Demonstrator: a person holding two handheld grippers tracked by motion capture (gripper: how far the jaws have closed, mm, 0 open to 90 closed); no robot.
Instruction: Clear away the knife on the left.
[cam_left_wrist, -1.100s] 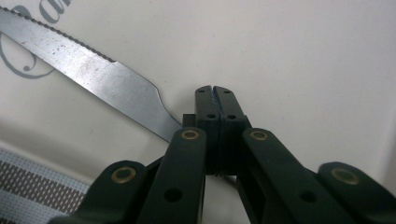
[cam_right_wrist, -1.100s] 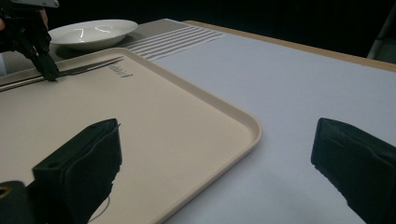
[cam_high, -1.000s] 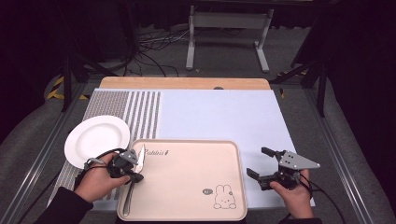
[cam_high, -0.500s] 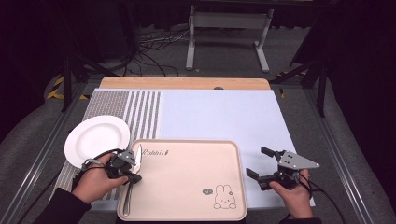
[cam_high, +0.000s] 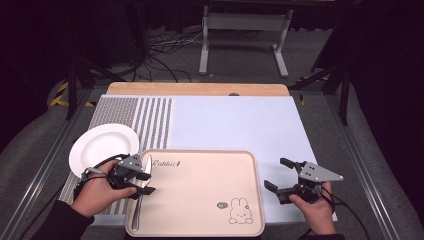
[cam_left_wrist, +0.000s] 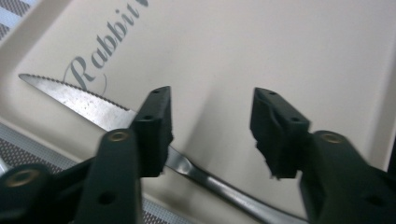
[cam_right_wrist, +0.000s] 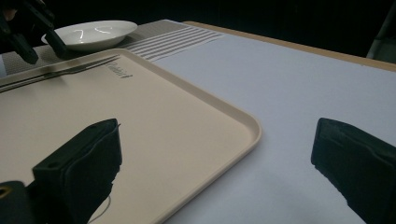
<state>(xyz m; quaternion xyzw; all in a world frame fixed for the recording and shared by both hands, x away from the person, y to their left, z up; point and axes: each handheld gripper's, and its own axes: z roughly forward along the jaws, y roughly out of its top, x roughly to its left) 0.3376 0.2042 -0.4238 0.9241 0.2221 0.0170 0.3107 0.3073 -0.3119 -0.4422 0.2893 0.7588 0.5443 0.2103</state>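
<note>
A steel knife (cam_high: 148, 162) with a serrated blade (cam_left_wrist: 79, 98) lies along the left edge of a beige tray (cam_high: 200, 190) printed with a rabbit. My left gripper (cam_high: 145, 183) hovers just over the knife's handle. Its jaws have just been opening and now stand apart (cam_left_wrist: 210, 126), and the pads do not press on the knife, which runs under one jaw. My right gripper (cam_high: 276, 173) rests on the white mat just right of the tray, open with nothing between its jaws (cam_right_wrist: 215, 158). Across the tray (cam_right_wrist: 140, 107) lie the knife (cam_right_wrist: 70, 70) and the left gripper (cam_right_wrist: 28, 28).
A white plate (cam_high: 102, 146) sits on the striped grey mat beyond the tray's left corner, also seen far off (cam_right_wrist: 91, 33). A wide white mat (cam_high: 235, 125) covers the table behind the tray. The table's wooden far edge (cam_high: 200, 89) borders dark floor with cables and a metal stand.
The left gripper's jaws have opened and let go of the knife, which now lies on the tray. The right gripper has stayed where it was.
</note>
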